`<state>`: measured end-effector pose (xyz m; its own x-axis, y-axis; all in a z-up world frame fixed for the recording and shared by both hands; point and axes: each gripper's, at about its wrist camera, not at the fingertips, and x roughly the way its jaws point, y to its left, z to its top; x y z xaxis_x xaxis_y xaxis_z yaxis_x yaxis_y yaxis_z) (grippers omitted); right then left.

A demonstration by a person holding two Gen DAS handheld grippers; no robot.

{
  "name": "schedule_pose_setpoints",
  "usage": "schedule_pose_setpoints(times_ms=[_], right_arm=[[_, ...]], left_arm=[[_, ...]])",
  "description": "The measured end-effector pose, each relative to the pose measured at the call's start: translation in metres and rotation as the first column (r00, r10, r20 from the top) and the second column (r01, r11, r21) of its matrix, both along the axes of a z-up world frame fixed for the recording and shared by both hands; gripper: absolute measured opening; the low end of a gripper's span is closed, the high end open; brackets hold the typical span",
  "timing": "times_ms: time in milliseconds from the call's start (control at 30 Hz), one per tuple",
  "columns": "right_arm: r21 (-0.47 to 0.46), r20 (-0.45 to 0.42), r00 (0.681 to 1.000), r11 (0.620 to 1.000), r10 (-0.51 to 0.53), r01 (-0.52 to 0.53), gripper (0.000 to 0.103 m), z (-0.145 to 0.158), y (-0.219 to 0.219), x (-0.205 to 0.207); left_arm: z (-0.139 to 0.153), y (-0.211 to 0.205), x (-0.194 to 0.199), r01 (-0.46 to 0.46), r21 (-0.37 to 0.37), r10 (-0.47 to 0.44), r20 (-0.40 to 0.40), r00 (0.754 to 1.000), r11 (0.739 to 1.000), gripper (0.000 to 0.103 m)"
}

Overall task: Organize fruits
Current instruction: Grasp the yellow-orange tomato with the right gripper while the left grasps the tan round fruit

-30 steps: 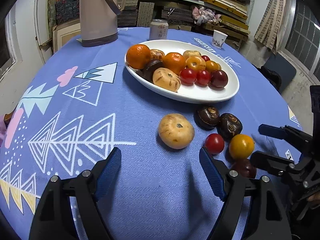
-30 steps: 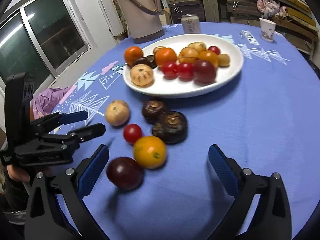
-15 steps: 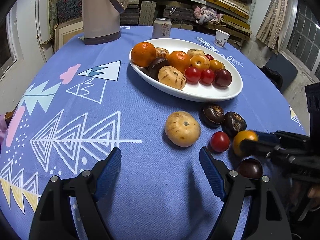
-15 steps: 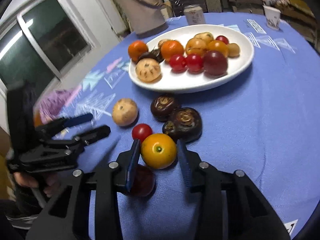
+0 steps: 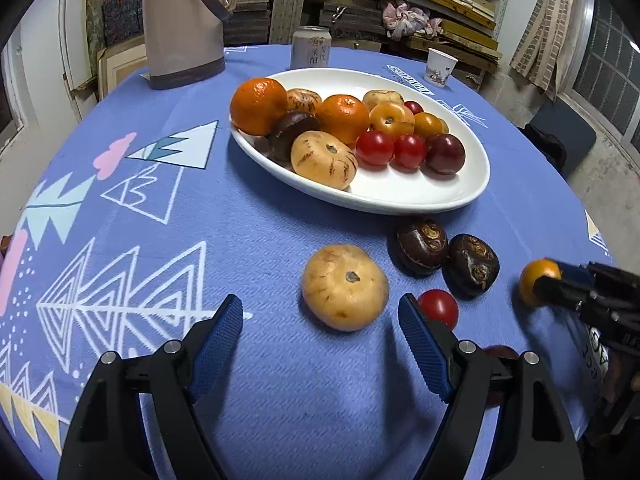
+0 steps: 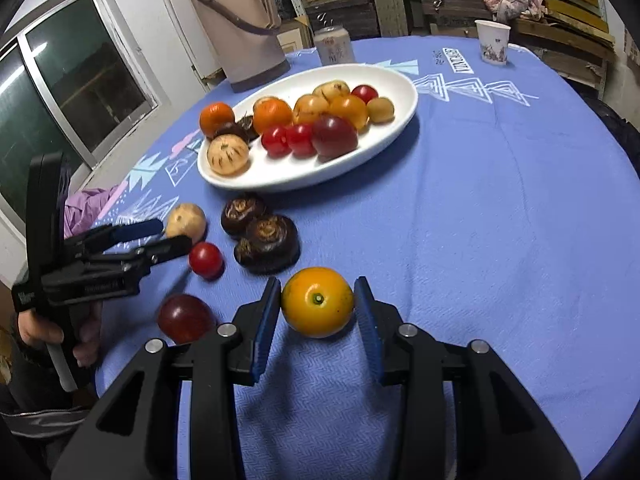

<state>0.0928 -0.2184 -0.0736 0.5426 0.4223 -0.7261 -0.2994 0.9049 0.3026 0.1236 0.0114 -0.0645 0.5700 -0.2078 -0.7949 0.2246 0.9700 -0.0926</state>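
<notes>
My right gripper (image 6: 316,312) is shut on a yellow-orange fruit (image 6: 317,301) and holds it just above the blue cloth; the fruit also shows in the left wrist view (image 5: 536,278). My left gripper (image 5: 320,340) is open and empty, just short of a tan round fruit (image 5: 345,287). A red cherry tomato (image 5: 439,307), two dark brown fruits (image 5: 422,245) (image 5: 472,263) and a dark red plum (image 6: 185,317) lie loose on the cloth. A white oval plate (image 5: 400,196) behind them holds several fruits.
A tall beige thermos (image 5: 182,20), a drink can (image 5: 311,52) and a paper cup (image 5: 439,67) stand beyond the plate. The round table's edge (image 6: 616,184) curves away at the right. Shelves of stacked boards fill the back.
My right gripper closed on the yellow-orange fruit and lifted it away from the plum and tomato. My left gripper moved closer to the tan fruit, still open.
</notes>
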Motion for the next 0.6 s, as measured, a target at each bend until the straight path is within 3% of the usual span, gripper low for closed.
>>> schedule_pose_setpoints(times_ms=[100,200,233,333,600], right_arm=[[-0.013,0.007,1.0,1.0,0.004,-0.004,0.037,-0.002,0.002,0.0],[-0.016,0.006,1.0,1.0,0.008,-0.008,0.037,-0.003,0.005,0.0],[-0.018,-0.002,1.0,1.0,0.011,-0.011,0.037,-0.005,0.006,0.0],[-0.035,-0.02,1.0,0.999,0.002,-0.003,0.038,-0.011,0.009,0.002],[-0.024,-0.009,1.0,1.0,-0.005,0.005,0.037,-0.011,0.01,0.002]], left_arm=[[-0.003,-0.001,0.005,0.003,0.004,-0.003,-0.006,1.0,1.0,0.072],[-0.002,-0.003,0.006,0.03,-0.012,-0.03,0.002,1.0,0.999,0.05],[-0.002,-0.005,0.006,0.039,-0.017,-0.039,0.002,0.999,0.999,0.047],[-0.004,-0.01,0.005,0.046,0.01,-0.046,0.014,0.999,0.999,0.047],[-0.003,-0.004,0.005,0.033,-0.033,-0.033,0.013,0.999,0.999,0.045]])
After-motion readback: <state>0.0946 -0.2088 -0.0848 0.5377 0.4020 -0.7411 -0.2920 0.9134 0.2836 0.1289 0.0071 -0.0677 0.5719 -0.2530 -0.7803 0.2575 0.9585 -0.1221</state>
